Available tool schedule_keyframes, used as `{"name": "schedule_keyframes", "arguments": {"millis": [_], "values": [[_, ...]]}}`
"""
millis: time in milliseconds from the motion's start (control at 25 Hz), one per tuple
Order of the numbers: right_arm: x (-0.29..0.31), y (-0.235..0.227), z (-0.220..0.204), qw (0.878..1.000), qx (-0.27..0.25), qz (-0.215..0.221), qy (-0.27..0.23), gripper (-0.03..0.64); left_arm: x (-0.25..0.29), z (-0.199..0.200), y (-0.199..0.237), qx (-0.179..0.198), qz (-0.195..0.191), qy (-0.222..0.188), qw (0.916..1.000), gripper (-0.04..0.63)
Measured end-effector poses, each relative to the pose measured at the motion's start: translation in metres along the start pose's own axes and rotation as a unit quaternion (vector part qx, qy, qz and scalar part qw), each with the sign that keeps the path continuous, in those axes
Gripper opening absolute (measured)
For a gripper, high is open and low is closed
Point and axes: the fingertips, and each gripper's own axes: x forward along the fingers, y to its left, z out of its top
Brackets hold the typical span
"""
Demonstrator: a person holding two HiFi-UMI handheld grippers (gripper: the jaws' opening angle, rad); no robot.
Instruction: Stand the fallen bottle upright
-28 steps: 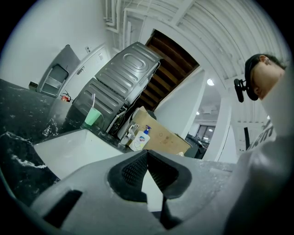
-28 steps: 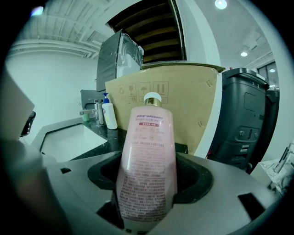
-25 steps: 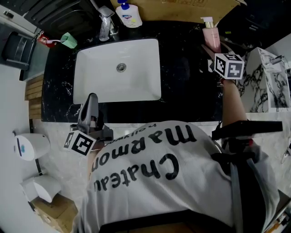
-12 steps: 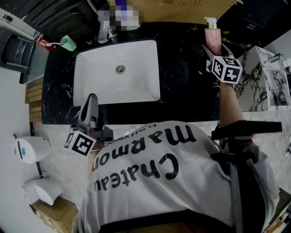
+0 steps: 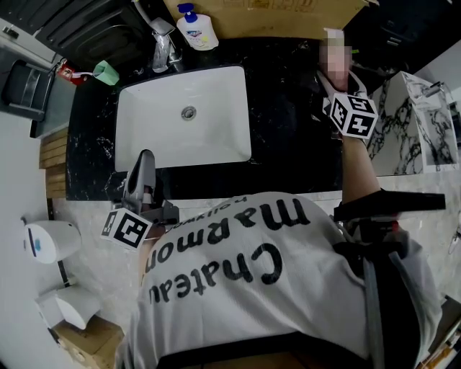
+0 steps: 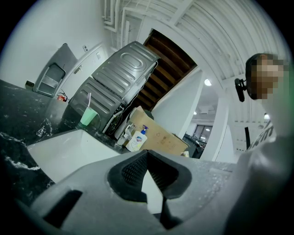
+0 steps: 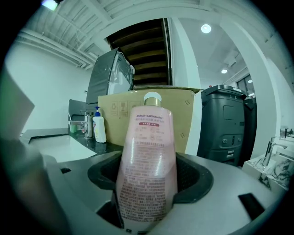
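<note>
Gripping the pink bottle (image 7: 148, 137) with the right gripper (image 7: 149, 183), squeezing its lower body from both sides. Holding it upright, cap on top, at the back right of the black counter (image 5: 288, 108), just in front of the cardboard box (image 5: 288, 14) and well apart from the white sink (image 5: 216, 130). Hovering the left gripper (image 5: 144, 155) at the counter's front edge, near the sink, jaws closed together on nothing. Showing a soap dispenser (image 5: 196, 30) standing beside the tap (image 5: 162, 43)

Sink (image 5: 184, 119) in counter (image 5: 288, 108); faucet (image 5: 162, 47) behind it, soap dispenser (image 5: 193, 29) right of faucet, cup (image 5: 106, 72) left; bottle (image 7: 148, 156) far right.
</note>
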Motion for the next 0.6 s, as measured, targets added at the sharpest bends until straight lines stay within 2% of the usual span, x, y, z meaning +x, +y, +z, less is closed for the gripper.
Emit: {"name": "schedule_keyframes", "arguments": {"millis": [600], "values": [[-0.016, 0.001, 0.005, 0.999, 0.003, -0.019, -0.051, 0.313, 0.003, 0.003, -0.006, 0.004, -0.007, -0.001, 1.0000, 0.014]]}}
